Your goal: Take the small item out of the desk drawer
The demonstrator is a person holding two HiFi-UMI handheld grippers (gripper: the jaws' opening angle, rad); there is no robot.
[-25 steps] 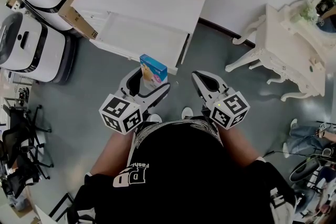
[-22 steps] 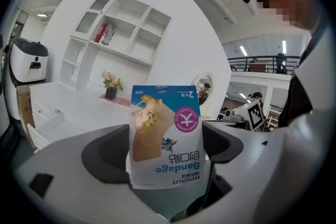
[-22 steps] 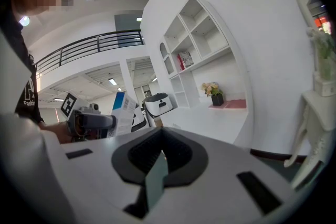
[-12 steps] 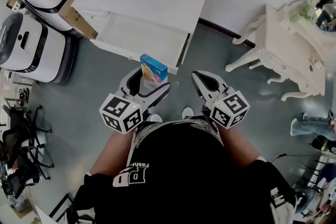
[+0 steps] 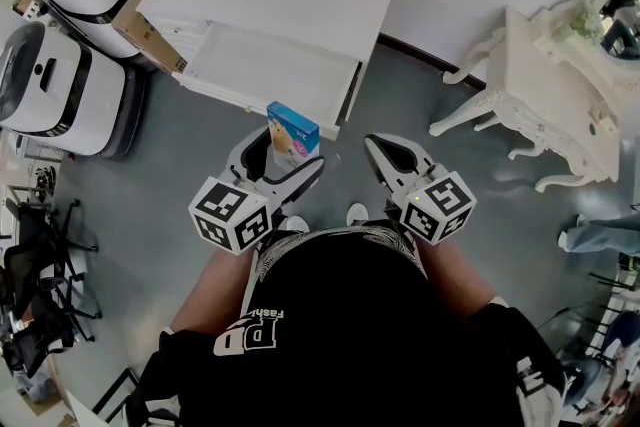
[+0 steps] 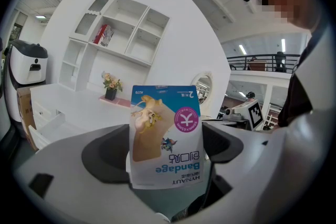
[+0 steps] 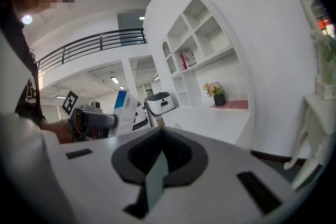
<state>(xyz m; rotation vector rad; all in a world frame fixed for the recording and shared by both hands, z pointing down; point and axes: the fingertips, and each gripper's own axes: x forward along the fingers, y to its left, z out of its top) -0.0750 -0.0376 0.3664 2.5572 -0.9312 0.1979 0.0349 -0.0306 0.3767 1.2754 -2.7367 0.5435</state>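
White desk (image 5: 290, 0), drawer (image 5: 262, 65) open, grey floor (image 5: 400, 85); left gripper (image 5: 283, 155) holds box (image 5: 294, 128)

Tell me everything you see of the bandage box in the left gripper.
The bandage box is a small cardboard carton, blue at one end, white at the other, with a tan plaster picture and a pink round badge; its print reads upside down in the left gripper view. The left gripper clamps its sides, holding it in the air in front of the open desk drawer. Nothing else touches it.

"Bandage" and "HYNAUT", upside down, on the blue-and-white box (image 6: 165, 136)
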